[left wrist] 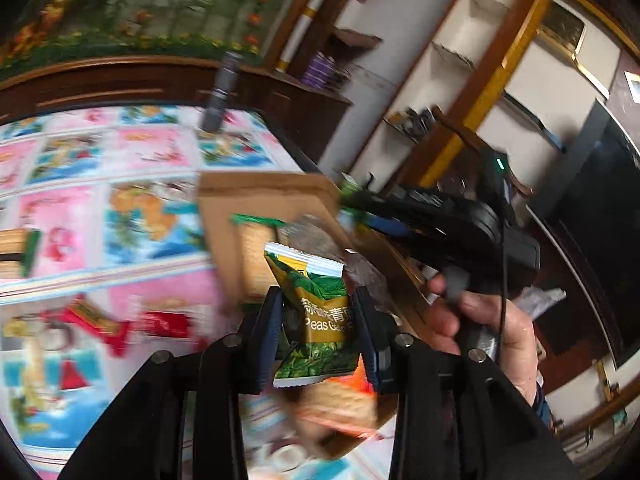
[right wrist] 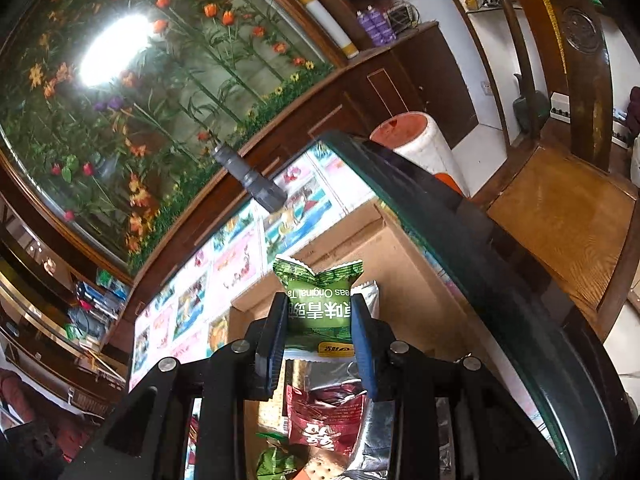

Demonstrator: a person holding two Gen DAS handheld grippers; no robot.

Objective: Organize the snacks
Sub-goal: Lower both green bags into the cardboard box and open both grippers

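Note:
My left gripper (left wrist: 318,304) is shut on a green and gold pea snack packet (left wrist: 316,316), held above a cardboard box (left wrist: 256,188) that holds cracker packs (left wrist: 256,256). My right gripper (right wrist: 320,312) is shut on a green pea snack packet (right wrist: 318,304), held over the same cardboard box (right wrist: 400,248). Below it lie a red packet (right wrist: 326,416) and silver packets (right wrist: 372,436). The right gripper and the hand holding it show in the left wrist view (left wrist: 460,232), just right of the box.
The table (left wrist: 120,168) has a colourful patterned cloth under glass. Loose red snacks (left wrist: 160,324) and a cracker pack (left wrist: 16,252) lie on it left of the box. A dark bottle (right wrist: 248,180) stands at the far side. A wooden chair (right wrist: 560,208) stands beside the table edge.

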